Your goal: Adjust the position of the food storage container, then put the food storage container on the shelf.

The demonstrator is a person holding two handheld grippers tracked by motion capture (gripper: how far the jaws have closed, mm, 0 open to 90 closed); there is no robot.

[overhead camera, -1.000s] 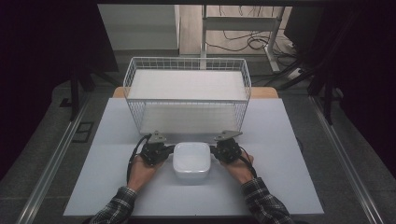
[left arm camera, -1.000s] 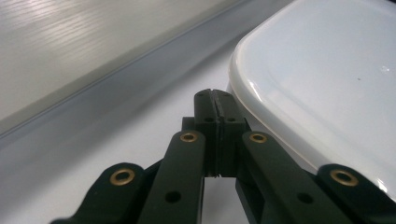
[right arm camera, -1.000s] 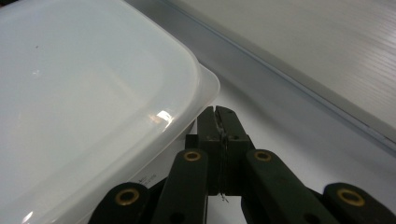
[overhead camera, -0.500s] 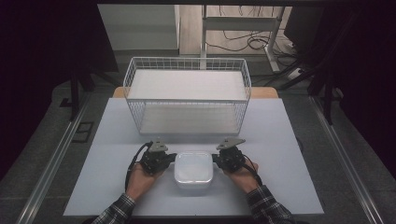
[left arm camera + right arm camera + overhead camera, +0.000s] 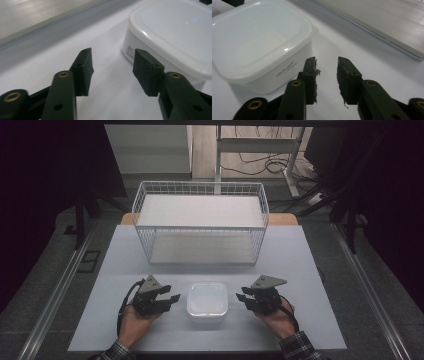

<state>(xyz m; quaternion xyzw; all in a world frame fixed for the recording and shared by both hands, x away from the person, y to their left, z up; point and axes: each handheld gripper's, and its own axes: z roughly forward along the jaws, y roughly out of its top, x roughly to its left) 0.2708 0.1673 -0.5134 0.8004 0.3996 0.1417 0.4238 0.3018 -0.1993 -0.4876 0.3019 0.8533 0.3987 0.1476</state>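
I have a gripper in each hand, and both sit low over the white table top (image 5: 300,265), one on each side of the square white plastic box with its cloudy lid (image 5: 207,301). The box rests flat on the table, close to my edge, right between my two hands. Neither gripper touches it now.

My left gripper (image 5: 169,299) points at the box from its left side. Its jaws have just been opening and now stand spread, with only bare table between them. In the left gripper view the box (image 5: 172,37) sits just past the tip of one jaw, a little apart from it.

My right gripper (image 5: 241,297) points at the box from the other side. Its jaws have just been opening too, and they stand a bit apart with nothing in the gap. In the right gripper view the box (image 5: 259,42) is just beside one jaw.

I think my hands are on both sides because the box is wide and smooth, so it moves best with a push or a squeeze from two sides at once.

The lid is on the box. It is milky, so I cannot tell if anything is inside.

Farther back stands a big white wire basket (image 5: 200,190). It is open at the top and looks empty. I guess the box may go in there.
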